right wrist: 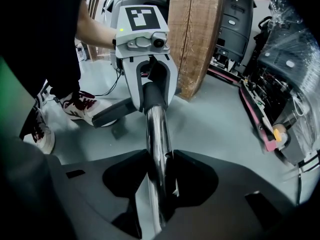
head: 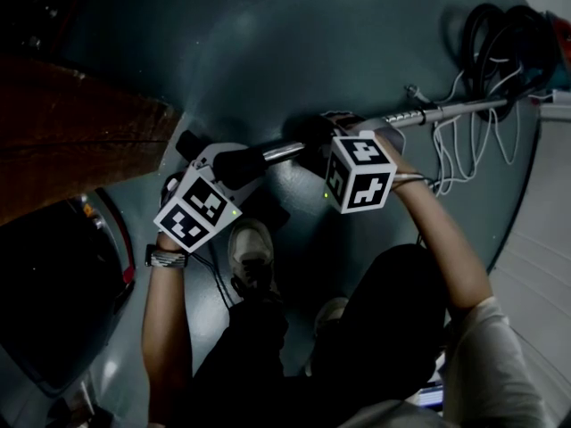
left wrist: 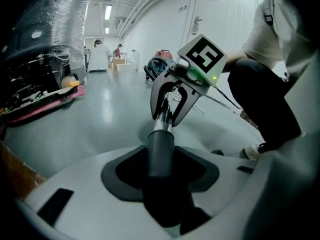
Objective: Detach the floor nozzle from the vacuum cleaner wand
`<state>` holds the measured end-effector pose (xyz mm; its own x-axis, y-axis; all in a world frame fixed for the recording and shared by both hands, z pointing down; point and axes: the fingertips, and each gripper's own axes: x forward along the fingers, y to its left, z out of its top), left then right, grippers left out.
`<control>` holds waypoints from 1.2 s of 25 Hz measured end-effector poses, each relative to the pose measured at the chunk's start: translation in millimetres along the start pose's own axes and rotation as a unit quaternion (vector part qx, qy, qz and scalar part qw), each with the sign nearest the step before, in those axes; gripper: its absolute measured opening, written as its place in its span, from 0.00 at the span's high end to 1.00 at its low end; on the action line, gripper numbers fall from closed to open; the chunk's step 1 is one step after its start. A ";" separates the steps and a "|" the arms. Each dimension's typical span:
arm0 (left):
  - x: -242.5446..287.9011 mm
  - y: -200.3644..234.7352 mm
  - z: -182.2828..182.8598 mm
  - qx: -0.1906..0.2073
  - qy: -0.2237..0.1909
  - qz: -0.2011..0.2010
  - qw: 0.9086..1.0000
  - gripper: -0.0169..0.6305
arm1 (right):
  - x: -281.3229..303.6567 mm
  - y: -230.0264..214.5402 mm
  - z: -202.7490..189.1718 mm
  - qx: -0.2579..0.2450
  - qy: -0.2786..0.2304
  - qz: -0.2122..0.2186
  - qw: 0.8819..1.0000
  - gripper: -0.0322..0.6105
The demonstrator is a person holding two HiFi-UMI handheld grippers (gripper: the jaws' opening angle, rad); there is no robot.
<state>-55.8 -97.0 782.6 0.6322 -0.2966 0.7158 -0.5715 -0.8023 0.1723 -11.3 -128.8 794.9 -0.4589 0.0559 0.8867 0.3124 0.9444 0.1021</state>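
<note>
The chrome wand (head: 419,116) runs from the hose at the upper right down to the left into a dark grey neck (head: 239,162). That neck leads to the black floor nozzle (head: 270,214), which lies on the floor by my shoe. My left gripper (head: 234,163) is shut on the neck (left wrist: 160,154), which sits in the notch between its jaws. My right gripper (head: 323,139) is shut on the wand (right wrist: 157,134) a little further up. In the right gripper view the left gripper (right wrist: 149,86) faces me, with the nozzle (right wrist: 107,114) below it. In the left gripper view the right gripper (left wrist: 172,106) faces back.
A big wooden reel (head: 71,132) stands at the left, with dark machines (head: 53,301) below it. The coiled black hose (head: 504,43) and a white cable (head: 464,154) lie at the right. My shoes (head: 252,250) stand just under the wand. Two people (left wrist: 100,54) are far down the hall.
</note>
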 end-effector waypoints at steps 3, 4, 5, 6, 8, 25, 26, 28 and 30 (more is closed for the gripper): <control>1.1 0.2 -0.3 0.000 0.000 0.000 1.000 0.69 | 2.9 1.3 -8.1 -0.001 0.011 0.002 1.000 0.69; 1.5 0.1 -0.2 0.000 0.001 0.000 1.000 0.69 | 3.6 2.0 -10.7 -0.002 0.014 0.002 1.000 0.69; 1.7 0.0 -0.2 0.001 0.001 0.001 1.000 0.69 | 3.0 1.7 -9.0 -0.002 0.011 0.002 1.000 0.69; 1.8 0.1 -0.2 0.001 0.001 0.001 1.000 0.69 | 2.0 0.9 -5.9 -0.001 0.006 0.001 1.000 0.69; 1.7 0.7 -0.5 -0.001 0.002 0.001 1.000 0.69 | 3.4 1.3 -9.0 -0.003 0.010 0.002 1.000 0.69; 2.4 3.4 -5.9 -0.041 0.006 -0.021 0.999 0.69 | 5.8 0.2 -2.4 -0.011 0.000 0.002 1.000 0.69; 2.6 3.6 -6.4 -0.042 0.007 -0.022 0.999 0.69 | 5.2 -0.8 1.4 -0.011 -0.006 0.001 1.000 0.69; 3.1 3.8 -7.6 -0.040 0.011 -0.020 0.999 0.69 | 5.6 -1.5 3.3 -0.011 -0.009 0.000 1.000 0.69; 4.3 3.0 -9.3 -0.029 0.019 -0.015 0.999 0.69 | 6.9 -0.3 2.6 -0.014 -0.007 0.003 1.000 0.69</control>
<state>-59.7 -95.8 792.5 0.6297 -0.2528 0.7345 -0.5828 -0.7789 0.2316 -16.7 -127.8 799.9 -0.4679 0.0654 0.8814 0.3377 0.9348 0.1098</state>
